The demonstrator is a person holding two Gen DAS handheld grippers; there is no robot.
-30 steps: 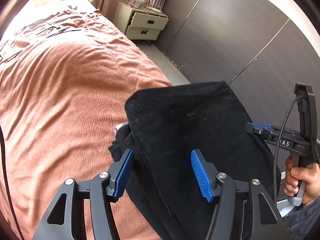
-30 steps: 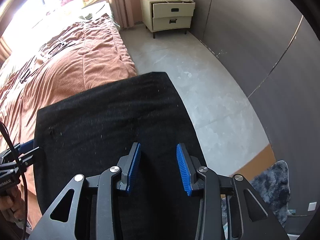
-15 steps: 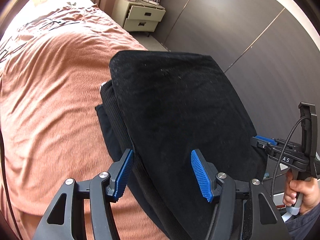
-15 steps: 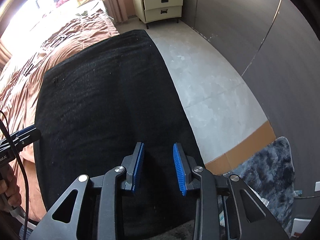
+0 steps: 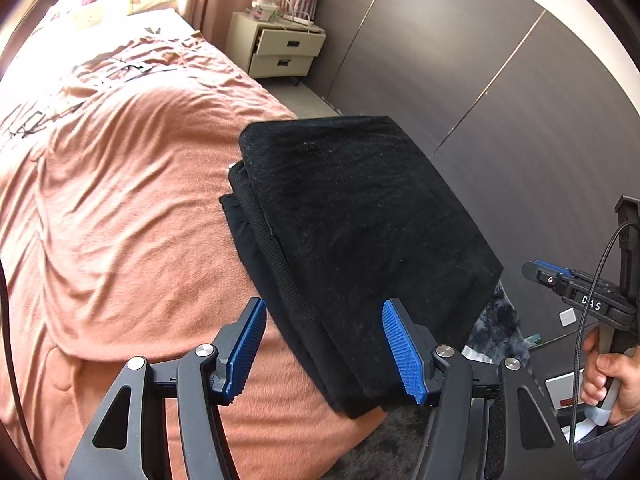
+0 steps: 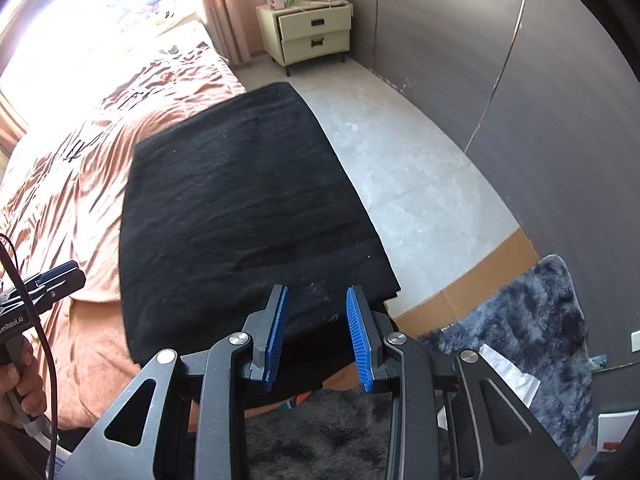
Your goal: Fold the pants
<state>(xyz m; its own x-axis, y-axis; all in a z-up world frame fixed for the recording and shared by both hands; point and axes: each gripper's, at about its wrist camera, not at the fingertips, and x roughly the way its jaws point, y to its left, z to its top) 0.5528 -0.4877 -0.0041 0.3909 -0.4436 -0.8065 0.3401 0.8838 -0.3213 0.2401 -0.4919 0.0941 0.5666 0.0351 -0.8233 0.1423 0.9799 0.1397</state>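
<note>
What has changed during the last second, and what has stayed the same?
Both grippers drew back from the folded black pants, whose near edge, hidden before, now shows. The left gripper has its jaws opening, a corner of the pants lying unpressed between its fingers; the right gripper is open too. Nothing was taken hold of. The pants stay folded on the bed.

Both wrist cams look steeply down, close over the folded black pants [image 5: 360, 240] at bed [image 5: 120, 220] edge. Shared: pants, bed, far nightstand [image 6: 312, 32]; each sees the other gripper.
</note>
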